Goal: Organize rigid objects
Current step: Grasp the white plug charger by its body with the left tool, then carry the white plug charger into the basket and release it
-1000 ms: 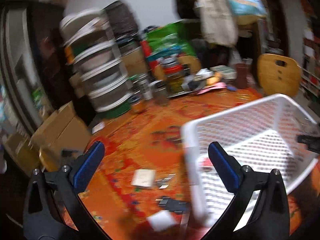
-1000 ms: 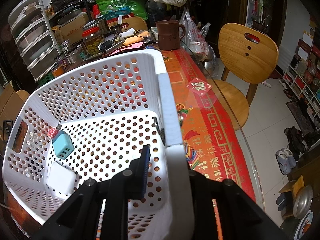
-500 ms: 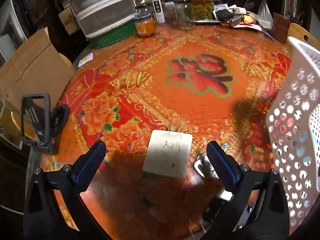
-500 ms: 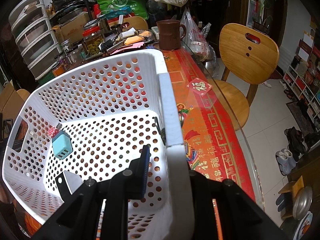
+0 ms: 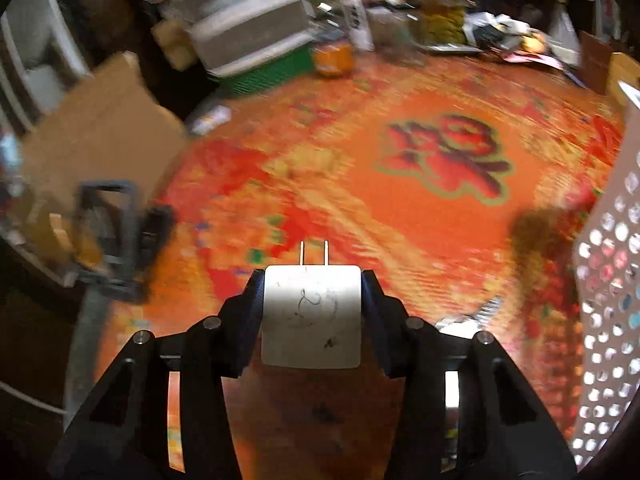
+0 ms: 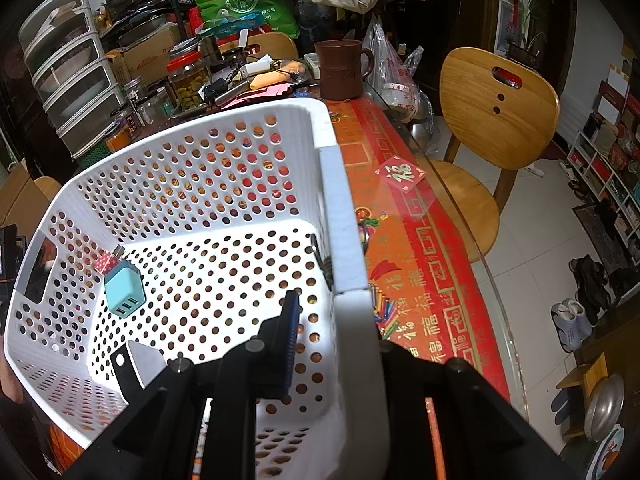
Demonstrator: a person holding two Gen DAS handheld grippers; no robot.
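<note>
My left hand-held gripper (image 5: 312, 312) is closing on the white charger (image 5: 311, 316), pads flat against its two sides, just above the tabletop (image 5: 360, 184). Small, rigid, light; smooth plastic could slip, so grip mid-body, clear of the prongs. Square, scuffed face, two prongs forward. My right hand-held gripper (image 6: 336, 320) — clamped on the basket (image 6: 344, 216) rim.
</note>
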